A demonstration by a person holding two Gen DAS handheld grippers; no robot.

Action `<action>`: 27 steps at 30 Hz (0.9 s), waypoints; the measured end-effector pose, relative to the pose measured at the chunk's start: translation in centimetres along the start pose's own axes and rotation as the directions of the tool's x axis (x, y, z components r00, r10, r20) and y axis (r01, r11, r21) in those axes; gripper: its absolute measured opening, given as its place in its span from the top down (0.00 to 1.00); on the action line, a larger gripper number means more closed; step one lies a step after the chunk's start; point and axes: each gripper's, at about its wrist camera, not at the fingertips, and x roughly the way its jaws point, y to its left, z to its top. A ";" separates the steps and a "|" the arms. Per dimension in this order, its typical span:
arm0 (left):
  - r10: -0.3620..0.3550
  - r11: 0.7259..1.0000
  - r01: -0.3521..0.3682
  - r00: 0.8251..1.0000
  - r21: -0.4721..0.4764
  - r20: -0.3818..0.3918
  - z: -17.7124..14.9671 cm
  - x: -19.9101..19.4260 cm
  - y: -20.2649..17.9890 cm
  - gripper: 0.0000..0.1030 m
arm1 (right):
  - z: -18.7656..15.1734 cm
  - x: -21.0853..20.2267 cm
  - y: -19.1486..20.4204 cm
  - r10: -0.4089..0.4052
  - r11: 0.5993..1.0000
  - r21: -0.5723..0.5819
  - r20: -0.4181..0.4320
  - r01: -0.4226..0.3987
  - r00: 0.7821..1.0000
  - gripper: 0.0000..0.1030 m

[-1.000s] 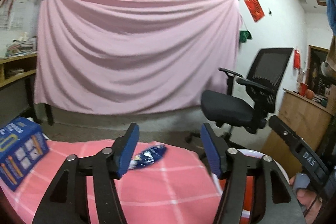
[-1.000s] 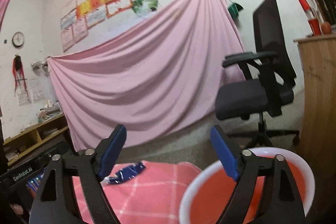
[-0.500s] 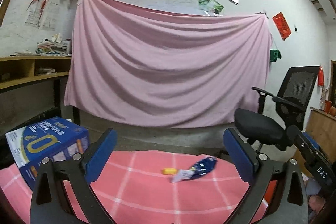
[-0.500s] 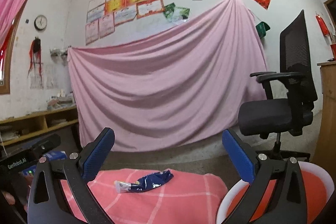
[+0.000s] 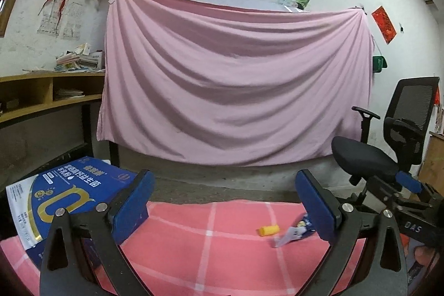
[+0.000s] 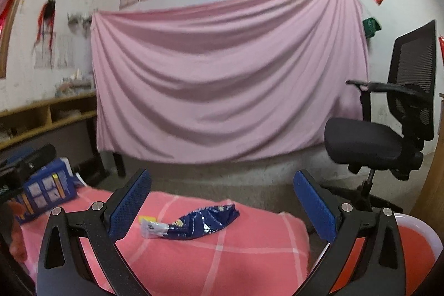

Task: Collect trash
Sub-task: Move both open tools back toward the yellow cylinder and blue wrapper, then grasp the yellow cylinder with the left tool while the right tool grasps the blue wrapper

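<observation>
Crumpled blue snack wrapper [image 6: 204, 221] lies flat on my pink checked worktop [image 6: 222, 262], silver torn end leftward, small yellow piece [image 5: 268, 230] just beside it.

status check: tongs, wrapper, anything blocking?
Left tongs open, empty. Right tongs open, empty, above the cloth. Blue wrapper lies flat on pink cloth, yellow piece beside it. No obstruction seen; red bin at right.

1. The crumpled dark-blue foil wrapper [image 5: 301, 226] is lying partly hidden behind the left gripper's [image 5: 222, 201] blue-padded finger;
2. The white-rimmed red plastic basin [image 6: 416, 246] is running off the right wrist view's lower edge;
3. The blue cardboard box's [image 6: 47, 193] print is blurring.
</observation>
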 end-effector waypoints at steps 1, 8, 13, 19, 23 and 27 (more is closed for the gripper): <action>0.008 1.000 -0.008 1.000 -0.006 -0.010 -0.3 0.4 0.3 0.04 | -0.1 0.8 0.1 0.008 1.000 0.005 -0.037 -0.008 0.999 0.00; 0.032 0.999 -0.035 0.990 -0.021 -0.137 -1.3 3.1 1.7 0.04 | -1.4 5.2 0.6 0.046 0.999 0.026 -0.249 -0.040 0.968 0.00; 0.063 0.997 -0.070 0.967 -0.020 -0.247 -2.0 4.7 1.6 0.04 | -1.9 5.7 0.3 0.059 0.998 0.053 -0.302 -0.045 0.952 0.00; 0.061 0.997 -0.075 0.934 -0.027 -0.352 -3.3 6.4 1.5 0.04 | -2.2 7.7 -0.3 0.081 0.993 0.108 -0.377 -0.043 0.923 0.00; 0.060 0.996 -0.080 0.914 -0.034 -0.400 -4.0 7.2 1.5 0.04 | -2.6 9.5 -1.1 0.108 0.982 0.189 -0.433 -0.027 0.895 0.00; 0.039 0.996 -0.066 0.905 -0.051 -0.423 -4.2 7.6 1.7 0.04 | -3.0 10.6 -1.4 0.126 0.973 0.232 -0.471 -0.016 0.873 0.00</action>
